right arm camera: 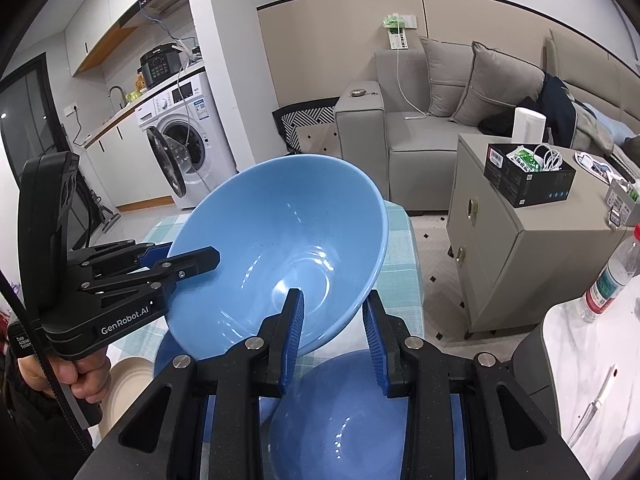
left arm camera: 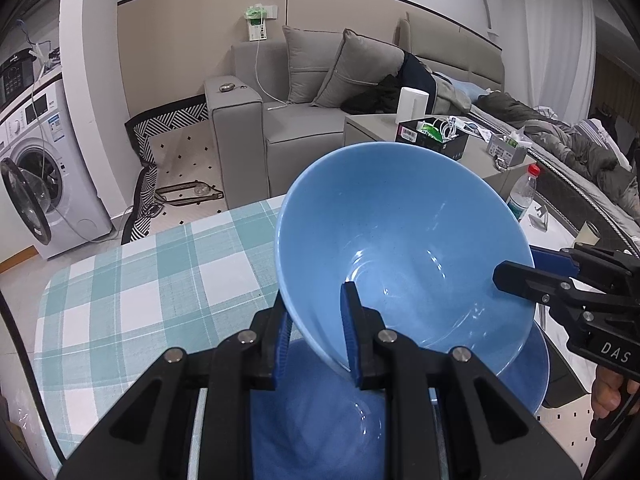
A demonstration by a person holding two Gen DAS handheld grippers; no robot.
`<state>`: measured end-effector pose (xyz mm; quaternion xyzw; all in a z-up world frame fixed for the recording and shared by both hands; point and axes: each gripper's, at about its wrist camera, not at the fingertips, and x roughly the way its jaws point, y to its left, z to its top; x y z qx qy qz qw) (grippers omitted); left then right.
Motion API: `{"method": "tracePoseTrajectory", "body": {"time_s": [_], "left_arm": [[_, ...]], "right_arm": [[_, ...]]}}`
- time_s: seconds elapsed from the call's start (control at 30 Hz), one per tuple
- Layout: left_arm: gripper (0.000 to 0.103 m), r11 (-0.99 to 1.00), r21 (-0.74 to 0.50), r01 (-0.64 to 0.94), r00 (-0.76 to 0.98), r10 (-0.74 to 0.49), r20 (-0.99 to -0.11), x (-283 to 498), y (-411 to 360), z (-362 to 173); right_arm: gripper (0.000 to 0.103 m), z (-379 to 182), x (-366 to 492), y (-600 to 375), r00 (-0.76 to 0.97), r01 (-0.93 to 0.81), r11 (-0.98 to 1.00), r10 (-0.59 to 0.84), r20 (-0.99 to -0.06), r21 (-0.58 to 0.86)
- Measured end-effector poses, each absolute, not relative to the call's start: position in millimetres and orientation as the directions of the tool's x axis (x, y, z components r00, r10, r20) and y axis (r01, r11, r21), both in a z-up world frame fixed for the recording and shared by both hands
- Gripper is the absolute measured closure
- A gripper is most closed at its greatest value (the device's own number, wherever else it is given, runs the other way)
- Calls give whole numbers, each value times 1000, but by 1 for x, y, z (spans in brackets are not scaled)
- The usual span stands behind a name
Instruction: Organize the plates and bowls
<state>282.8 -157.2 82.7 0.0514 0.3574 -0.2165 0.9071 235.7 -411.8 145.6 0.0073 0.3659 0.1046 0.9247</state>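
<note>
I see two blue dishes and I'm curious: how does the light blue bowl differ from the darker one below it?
The light blue glossy bowl is paler, tilted and held up; the darker blue bowl lies flat on the table underneath. Both claws clamp the light bowl's rim; none grips the darker bowl. Both are round and shiny.

Even indoor light, sharp, fisheye-warped edges

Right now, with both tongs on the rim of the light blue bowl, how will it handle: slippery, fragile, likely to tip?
The light blue bowl looks glazed, with glossy highlights, so probably slippery where the left tongs and right tongs pinch its rim. It keeps its shape, so likely rigid and breakable. It hangs tilted above a darker blue bowl; a slip would probably knock the two together.
</note>
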Motion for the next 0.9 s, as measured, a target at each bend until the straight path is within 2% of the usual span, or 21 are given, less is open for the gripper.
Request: {"method": "tracePoseTrajectory", "body": {"time_s": [0.9], "left_arm": [[81,924,-61,377,692,-324,-645,237,-119,90]], "right_arm": [[71,147,200,-378,715,-266,960,256,-651,86]]}}
